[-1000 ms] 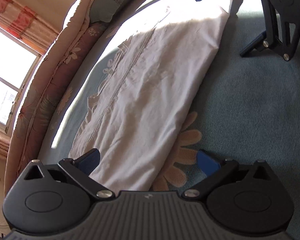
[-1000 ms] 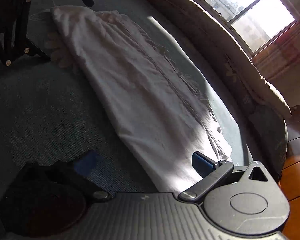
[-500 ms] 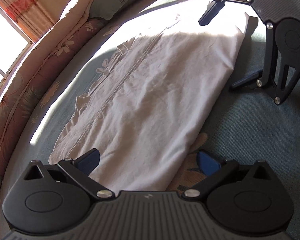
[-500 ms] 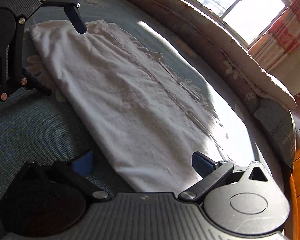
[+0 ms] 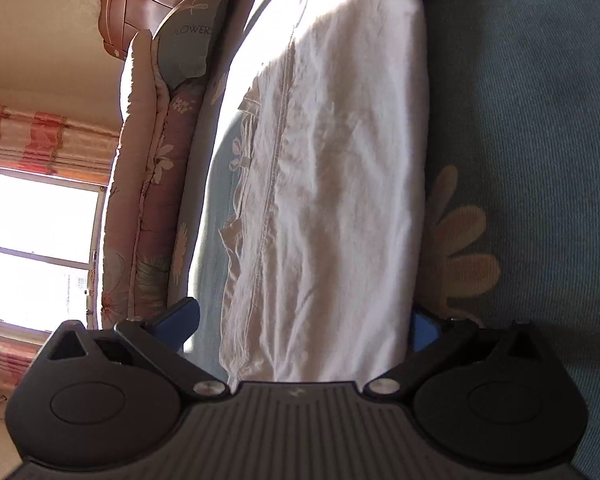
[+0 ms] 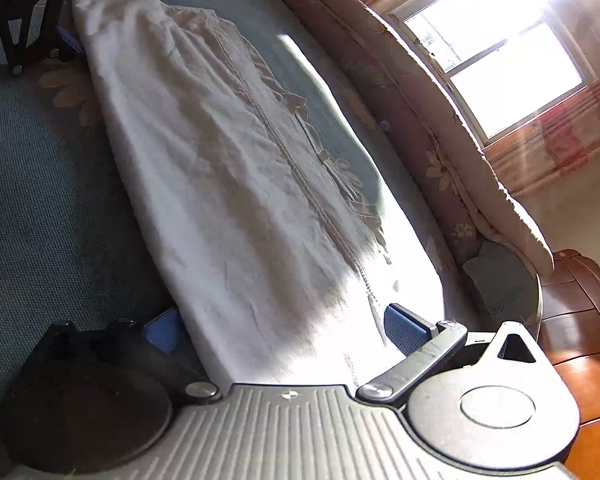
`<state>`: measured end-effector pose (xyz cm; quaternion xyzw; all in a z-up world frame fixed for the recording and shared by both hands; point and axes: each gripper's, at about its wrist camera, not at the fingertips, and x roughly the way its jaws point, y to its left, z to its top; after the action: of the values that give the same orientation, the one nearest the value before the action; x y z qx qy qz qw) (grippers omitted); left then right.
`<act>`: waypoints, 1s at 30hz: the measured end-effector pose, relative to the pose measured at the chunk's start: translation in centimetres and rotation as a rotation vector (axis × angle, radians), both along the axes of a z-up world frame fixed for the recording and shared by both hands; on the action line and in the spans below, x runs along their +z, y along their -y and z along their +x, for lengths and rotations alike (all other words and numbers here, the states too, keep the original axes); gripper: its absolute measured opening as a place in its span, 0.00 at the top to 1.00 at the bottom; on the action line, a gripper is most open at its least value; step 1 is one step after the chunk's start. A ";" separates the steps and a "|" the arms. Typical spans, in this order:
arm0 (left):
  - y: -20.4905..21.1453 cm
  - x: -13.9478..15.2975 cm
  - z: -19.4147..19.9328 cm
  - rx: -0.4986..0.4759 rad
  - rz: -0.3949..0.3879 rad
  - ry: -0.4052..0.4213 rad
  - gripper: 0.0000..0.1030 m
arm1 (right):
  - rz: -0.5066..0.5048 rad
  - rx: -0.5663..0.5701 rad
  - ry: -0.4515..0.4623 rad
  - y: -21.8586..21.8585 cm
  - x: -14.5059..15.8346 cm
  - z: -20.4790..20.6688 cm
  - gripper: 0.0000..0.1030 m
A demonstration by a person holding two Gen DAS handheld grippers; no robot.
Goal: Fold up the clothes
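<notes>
On the blue bedspread (image 5: 532, 120) our white garment (image 5: 340, 184) lies as one long, narrow, doubled strip. We hold our left gripper (image 5: 304, 326) and right gripper (image 6: 284, 330) spread wide, straddling its opposite ends; judging by that length, crosswise folds remain.

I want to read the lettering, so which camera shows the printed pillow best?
The left wrist view: the pillow faces the camera, lit, with "FLOWERS" legible. In the right wrist view the same pillow lies in shadow at the bed's edge, its print too dim to read.
</notes>
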<state>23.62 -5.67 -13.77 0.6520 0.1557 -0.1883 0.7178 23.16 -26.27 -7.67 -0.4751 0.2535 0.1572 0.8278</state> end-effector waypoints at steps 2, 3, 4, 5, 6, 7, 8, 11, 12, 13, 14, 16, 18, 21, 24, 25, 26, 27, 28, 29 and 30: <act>-0.1 -0.1 0.3 0.010 -0.004 0.011 0.01 | -0.042 -0.018 0.027 1.2 -0.3 -0.2 0.00; 0.5 -0.2 0.5 0.003 -0.005 0.017 0.01 | -0.063 -0.027 0.040 1.9 -0.5 -0.3 0.00; 1.2 -0.3 0.8 -0.007 -0.006 0.023 0.01 | -0.083 -0.031 0.055 2.2 -0.6 -0.4 0.00; 2.1 -0.3 1.1 -0.019 -0.017 0.023 0.01 | -0.102 -0.016 0.077 1.4 -0.9 -0.6 0.00; 3.2 -0.3 1.3 -0.032 -0.029 0.020 0.01 | -0.115 0.001 0.096 0.6 -1.1 -0.7 0.00; 4.2 -0.2 1.6 -0.045 -0.043 0.018 0.01 | -0.106 0.022 0.098 -0.4 -1.1 -0.7 0.00; 5.2 -0.2 1.9 -0.057 -0.058 0.015 0.01 | -0.095 0.041 0.099 -1.3 -1.0 -0.6 0.00; 6.1 0.0 2.6 -0.075 -0.067 -0.001 0.00 | -0.058 0.056 0.084 -3.0 -1.0 0.5 0.00; 5.8 0.1 2.9 -0.069 -0.073 -0.009 0.00 | -0.058 0.063 0.086 -3.0 -1.0 0.8 0.00; 4.9 0.1 3.1 -0.047 -0.069 -0.009 0.00 | -0.051 0.068 0.081 -2.6 -0.9 1.0 0.00; 3.9 0.1 3.4 -0.022 -0.063 -0.007 0.00 | -0.052 0.061 0.078 -1.8 -0.9 1.1 0.00; 1.9 0.0 4.0 0.027 -0.050 -0.004 0.00 | -0.080 0.035 0.090 0.5 -1.0 1.2 0.00; 0.6 0.0 4.4 0.059 -0.038 0.004 0.00 | -0.101 -0.025 0.090 3.1 -1.2 1.5 0.00; 0.5 -0.3 4.4 0.070 -0.021 0.026 0.01 | -0.105 -0.098 0.082 5.7 -1.4 1.9 0.00; 2.4 -0.6 4.5 0.005 0.039 0.058 0.01 | -0.183 -0.050 0.120 3.8 -2.2 1.6 0.00; 3.1 -0.7 4.8 -0.003 0.049 0.053 0.01 | -0.207 -0.027 0.135 2.8 -2.5 1.5 0.02; 3.8 -0.7 5.0 -0.011 0.059 0.048 0.01 | -0.198 -0.017 0.127 2.0 -2.4 1.9 0.02; 3.9 -0.7 5.2 -0.008 0.062 0.043 0.01 | -0.192 -0.009 0.118 1.2 -2.3 2.2 0.03; 3.8 -0.7 5.3 -0.002 0.062 0.037 0.01 | -0.195 -0.006 0.109 1.0 -2.3 2.4 0.02; 3.8 -0.7 5.4 0.004 0.063 0.032 0.01 | -0.196 -0.003 0.102 0.9 -2.3 2.6 0.02; 3.7 -0.7 5.6 0.010 0.063 0.027 0.01 | -0.185 -0.002 0.096 1.2 -2.2 2.5 0.02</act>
<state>29.19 -9.38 -14.45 0.6760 0.1552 -0.1708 0.6998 25.71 -27.44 -9.87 -0.5562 0.2273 0.1094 0.7919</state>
